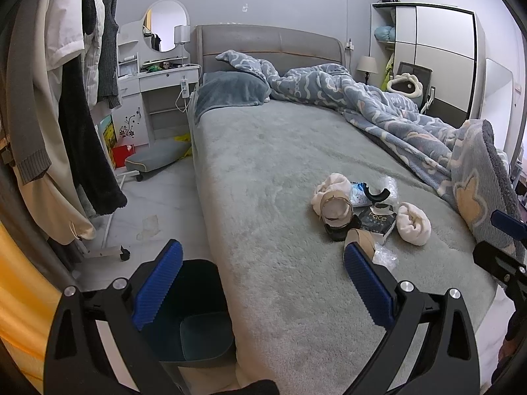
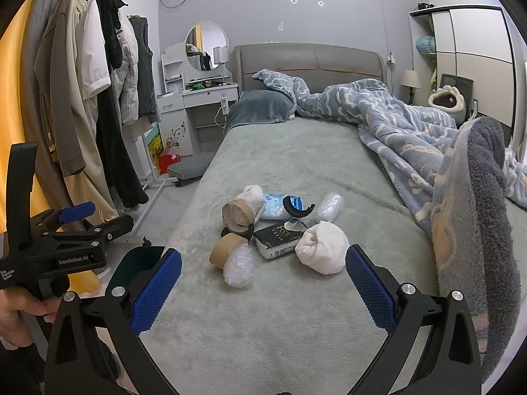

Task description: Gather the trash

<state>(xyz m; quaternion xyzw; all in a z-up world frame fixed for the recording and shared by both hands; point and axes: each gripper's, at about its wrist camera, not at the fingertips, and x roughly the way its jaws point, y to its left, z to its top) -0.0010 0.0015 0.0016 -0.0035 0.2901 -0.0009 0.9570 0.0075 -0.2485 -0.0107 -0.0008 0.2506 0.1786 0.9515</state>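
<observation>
Rumpled blue quilt [image 2: 405, 125] on bed [image 2: 296, 151]; perhaps a lamp [image 2: 411, 82] beyond.

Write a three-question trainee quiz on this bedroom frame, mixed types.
1. True or false: the left claw and the right claw are both open and empty.
2. Multiple choice: the dark bin stands A) on the bed, B) on the floor beside the bed, C) under the vanity.
3. What word is printed on the black pack in the trash pile?

Key: 1 true; 2 B; 3 Face.
</observation>
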